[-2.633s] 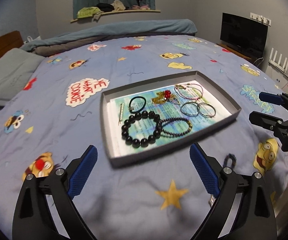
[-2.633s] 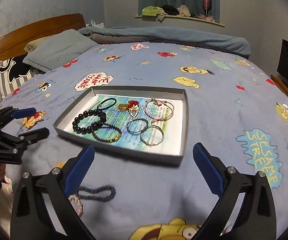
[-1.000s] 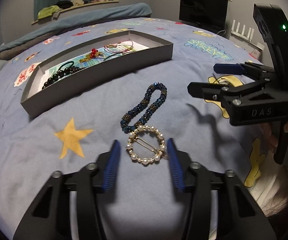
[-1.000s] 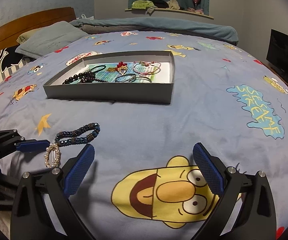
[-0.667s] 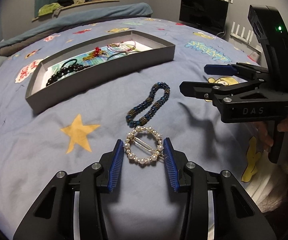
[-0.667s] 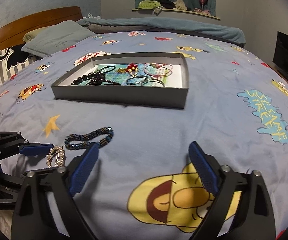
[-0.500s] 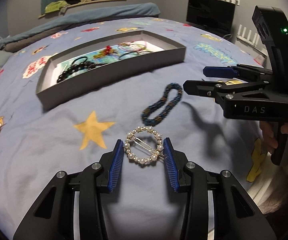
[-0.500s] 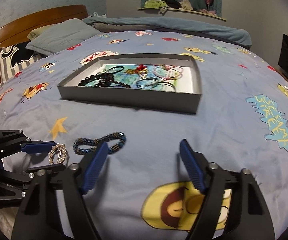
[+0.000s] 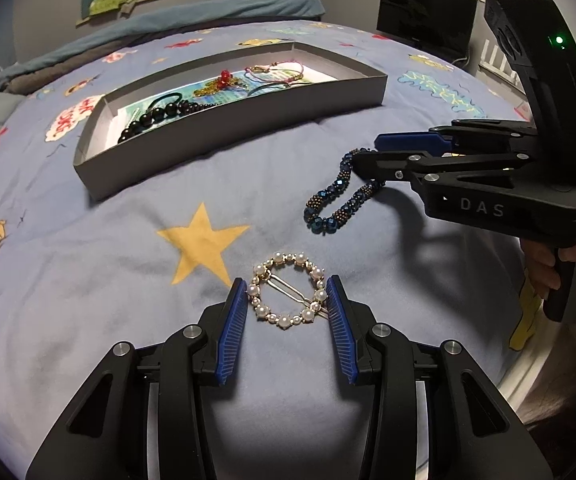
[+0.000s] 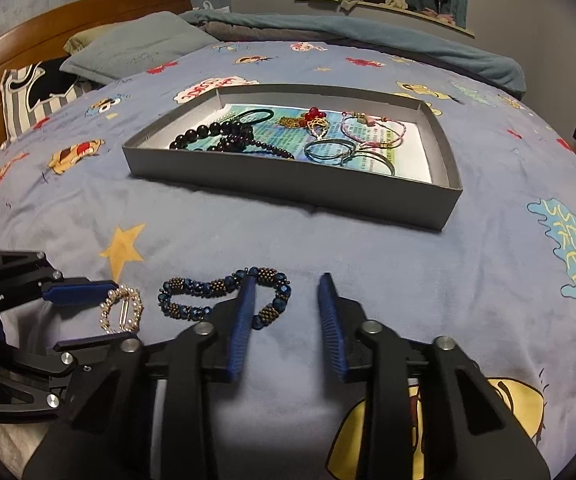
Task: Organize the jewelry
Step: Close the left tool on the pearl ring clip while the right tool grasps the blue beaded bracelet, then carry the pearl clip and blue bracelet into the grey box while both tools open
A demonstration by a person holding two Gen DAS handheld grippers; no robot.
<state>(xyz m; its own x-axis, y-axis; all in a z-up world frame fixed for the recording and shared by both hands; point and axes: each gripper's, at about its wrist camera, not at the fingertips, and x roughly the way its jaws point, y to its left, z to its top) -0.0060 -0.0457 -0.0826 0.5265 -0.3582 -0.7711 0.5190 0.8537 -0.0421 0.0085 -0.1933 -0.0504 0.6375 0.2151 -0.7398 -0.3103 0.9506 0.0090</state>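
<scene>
While the grey tray (image 10: 296, 184) sits on the blue cartoon-print bedspread (image 9: 88, 272) with bracelets, bangles and dark beads already inside it, two pieces lie outside it on the near side. Nearest that tray's front wall is the blue beaded bracelet (image 9: 338, 196); just beyond it, further from the tray, lies the pearl ring hair clip (image 9: 287, 290).

The left gripper (image 9: 287, 316) has its fingers clamped on the pearl ring hair clip — one blue pad against each side of the ring, which rests on the bedspread.

The right gripper (image 10: 286, 312) is at the blue beaded bracelet's end furthest from the clip. Its fingers are closing, with one end of the loop between them — the left finger lies across the loop, the right one stands clear of it, so nothing is gripped yet. A hand (image 9: 544, 268) holds its handle.
</scene>
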